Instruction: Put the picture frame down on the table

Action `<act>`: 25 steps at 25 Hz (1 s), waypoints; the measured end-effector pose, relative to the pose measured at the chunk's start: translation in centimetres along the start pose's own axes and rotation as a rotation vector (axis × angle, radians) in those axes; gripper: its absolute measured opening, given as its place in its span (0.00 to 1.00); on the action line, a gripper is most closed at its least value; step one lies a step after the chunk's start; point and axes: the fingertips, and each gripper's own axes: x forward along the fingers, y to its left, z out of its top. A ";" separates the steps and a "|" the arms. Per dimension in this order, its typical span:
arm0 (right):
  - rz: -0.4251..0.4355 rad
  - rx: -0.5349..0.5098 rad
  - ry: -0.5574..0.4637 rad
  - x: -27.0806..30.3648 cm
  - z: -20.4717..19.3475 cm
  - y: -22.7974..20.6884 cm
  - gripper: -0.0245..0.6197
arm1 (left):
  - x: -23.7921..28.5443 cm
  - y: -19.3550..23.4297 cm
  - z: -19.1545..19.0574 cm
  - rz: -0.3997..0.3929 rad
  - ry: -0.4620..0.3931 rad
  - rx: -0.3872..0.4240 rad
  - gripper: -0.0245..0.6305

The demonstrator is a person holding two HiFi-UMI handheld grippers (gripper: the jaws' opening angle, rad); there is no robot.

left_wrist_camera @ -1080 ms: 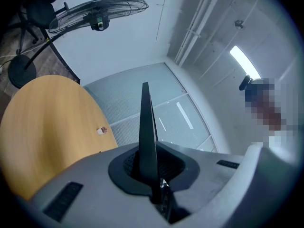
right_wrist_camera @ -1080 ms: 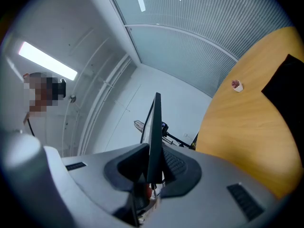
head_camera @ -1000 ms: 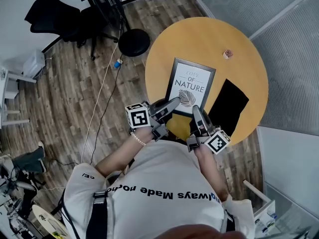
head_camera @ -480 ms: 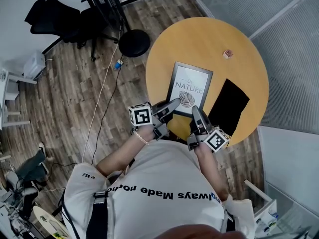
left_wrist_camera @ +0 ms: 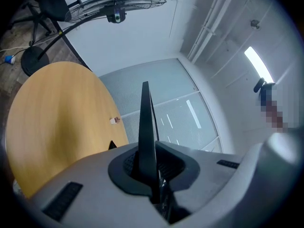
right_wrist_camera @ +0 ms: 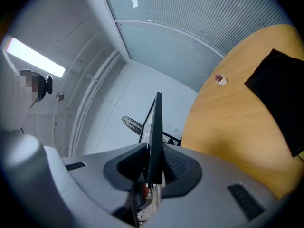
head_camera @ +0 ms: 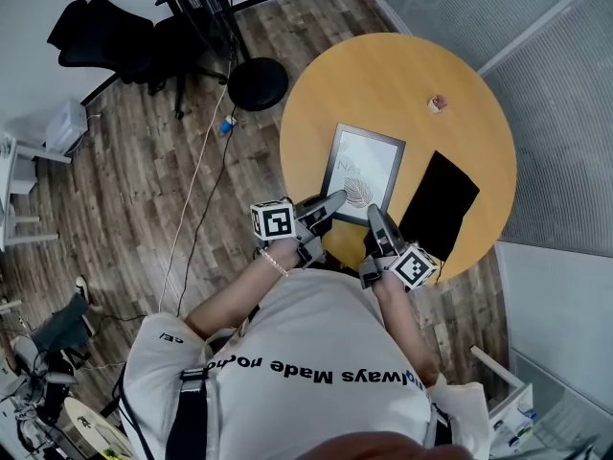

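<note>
Wooden round table (head_camera: 402, 75) carries one flat black rectangle (head_camera: 439, 204) and one small pale object (head_camera: 438, 103); over it hangs one dark-rimmed picture frame (head_camera: 369, 156), its near edge clamped by two tongs: left tongs (head_camera: 335, 199) and right tongs (head_camera: 375, 216)

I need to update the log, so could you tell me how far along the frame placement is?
Done: picture frame is over the table. In hand: left gripper and right gripper each clamp its near edge. Left: resting it on the table and releasing.
</note>
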 end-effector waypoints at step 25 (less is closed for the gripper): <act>-0.114 0.023 0.070 -0.9 -3.2 -5.4 0.20 | -0.2 4.7 -3.2 0.079 0.057 -0.057 0.09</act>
